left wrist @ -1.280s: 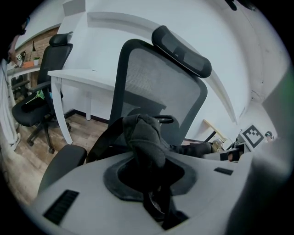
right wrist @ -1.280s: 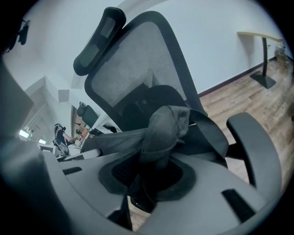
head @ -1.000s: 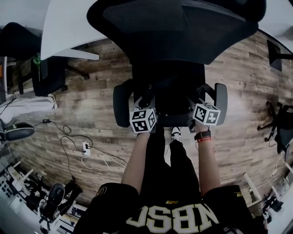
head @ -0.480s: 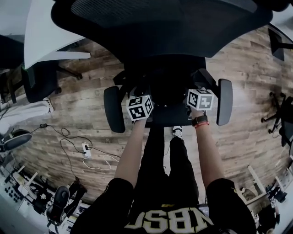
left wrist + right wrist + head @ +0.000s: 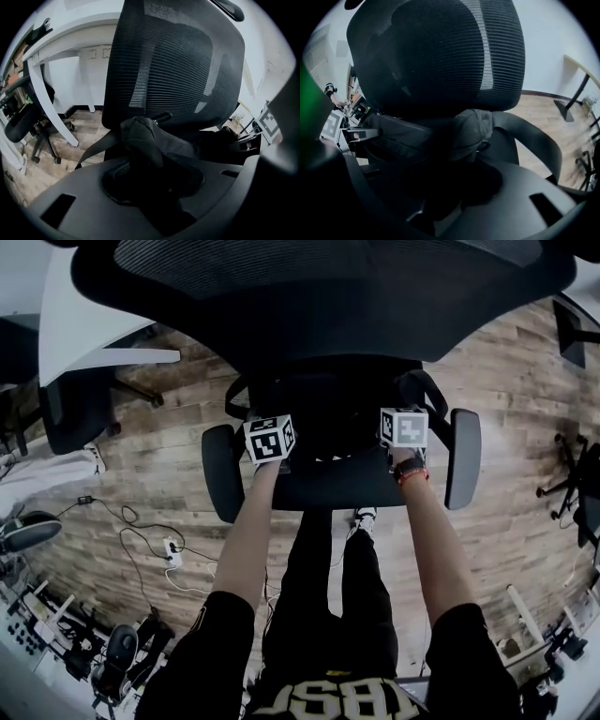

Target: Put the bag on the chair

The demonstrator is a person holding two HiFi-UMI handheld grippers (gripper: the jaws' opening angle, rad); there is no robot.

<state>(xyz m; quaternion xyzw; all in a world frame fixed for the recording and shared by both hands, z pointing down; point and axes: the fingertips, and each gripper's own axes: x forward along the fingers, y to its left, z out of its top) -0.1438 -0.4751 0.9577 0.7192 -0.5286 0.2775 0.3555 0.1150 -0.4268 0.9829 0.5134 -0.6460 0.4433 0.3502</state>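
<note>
Between the left gripper's (image 5: pixel 151 180) opening jaws lies the bag (image 5: pixel 140 139).

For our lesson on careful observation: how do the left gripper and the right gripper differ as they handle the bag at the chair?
The left gripper is opening its jaws, with bag fabric between them; the right gripper is clamped on bunched fabric. The left gripper's arm has a bare wrist; the right gripper's wears a wristband. Both reach over the chair seat, at the same bag.

Black mesh chair (image 5: pixel 337 296), seemingly dark grey bag (image 5: pixel 140 138), brown plank floor (image 5: pixel 506 381).
</note>
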